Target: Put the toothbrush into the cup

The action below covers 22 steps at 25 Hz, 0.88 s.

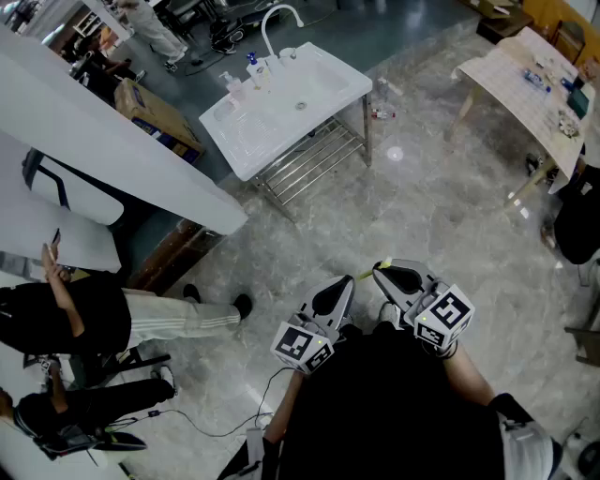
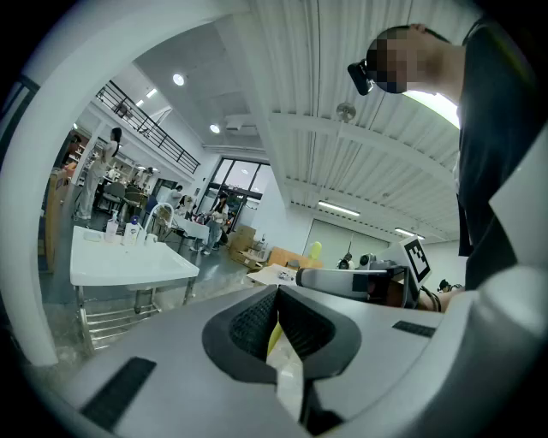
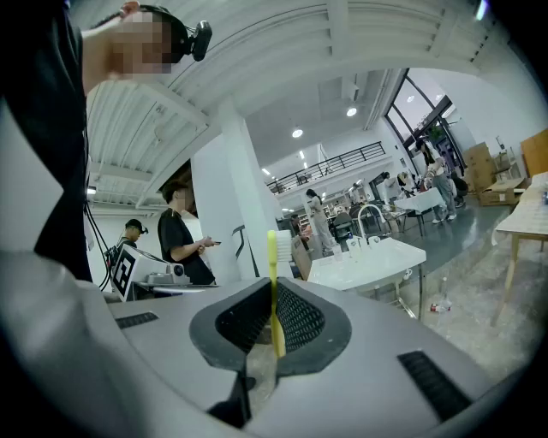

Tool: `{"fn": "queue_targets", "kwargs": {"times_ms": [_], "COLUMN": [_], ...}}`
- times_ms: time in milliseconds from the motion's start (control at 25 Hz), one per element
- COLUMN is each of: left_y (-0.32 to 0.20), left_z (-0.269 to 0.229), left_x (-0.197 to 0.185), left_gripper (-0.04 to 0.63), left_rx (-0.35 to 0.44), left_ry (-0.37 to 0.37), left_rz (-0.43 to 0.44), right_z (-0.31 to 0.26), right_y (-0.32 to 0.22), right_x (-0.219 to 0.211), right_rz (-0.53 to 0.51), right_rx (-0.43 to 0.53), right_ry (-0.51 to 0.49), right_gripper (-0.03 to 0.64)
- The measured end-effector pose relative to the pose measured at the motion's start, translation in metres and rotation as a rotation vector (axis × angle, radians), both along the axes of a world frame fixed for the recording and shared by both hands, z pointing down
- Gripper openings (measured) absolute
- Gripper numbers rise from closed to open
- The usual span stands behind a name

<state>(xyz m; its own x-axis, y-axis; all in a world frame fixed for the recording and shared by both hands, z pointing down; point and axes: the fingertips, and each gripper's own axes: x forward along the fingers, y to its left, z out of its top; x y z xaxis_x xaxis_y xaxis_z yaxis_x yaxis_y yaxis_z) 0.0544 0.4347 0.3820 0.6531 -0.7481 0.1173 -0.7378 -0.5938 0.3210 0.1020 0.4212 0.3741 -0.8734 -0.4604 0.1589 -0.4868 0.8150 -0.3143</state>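
— Well, where's the toothbrush point(image 3: 274, 257) now?
— Pinched in the right tool point(image 3: 272, 321), at the centre of the right gripper view. It's yellow and upright, bristles at the top, with the tool closed on the lower handle.
— Will it give trouble?
— Hardly, I'd say. It looks light and stiff, but the handle is thin and smooth, so it could swivel in the pinch. The handle is the place to hold, with the bristles left free.
— And the left tool point(image 2: 276, 323)?
— Jaws pressed together in its own view. A yellow sliver shows at the seam; what it is I can't tell.
— Does the head view add anything?
— It barely shows the brush, but it has both tools at lower centre and the white surface point(image 1: 281, 117) with the tap point(image 1: 278, 19) well apart at upper left. Small things stand by that tap; which is the cup I can't make out
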Motion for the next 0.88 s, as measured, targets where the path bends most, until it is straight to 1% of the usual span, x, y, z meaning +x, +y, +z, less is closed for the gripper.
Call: {"fn": "queue_targets", "kwargs": {"times_ms": [520, 880], "left_y": [-0.008, -0.009], "left_z": [0.001, 0.000], "left_x": [0.007, 0.026], "left_gripper": [0.012, 0.011], "left_rx": [-0.004, -0.011], "left_ry": [0.007, -0.004], "left_rz": [-0.006, -0.025], "right_z": [0.004, 0.004], "right_y": [-0.007, -0.006], "right_x": [0.010, 0.031], "right_rz": [0.002, -0.005], "right_rx": [-0.009, -0.015], "right_ry": [-0.003, -0.012], "right_gripper": [0.028, 0.028]}}
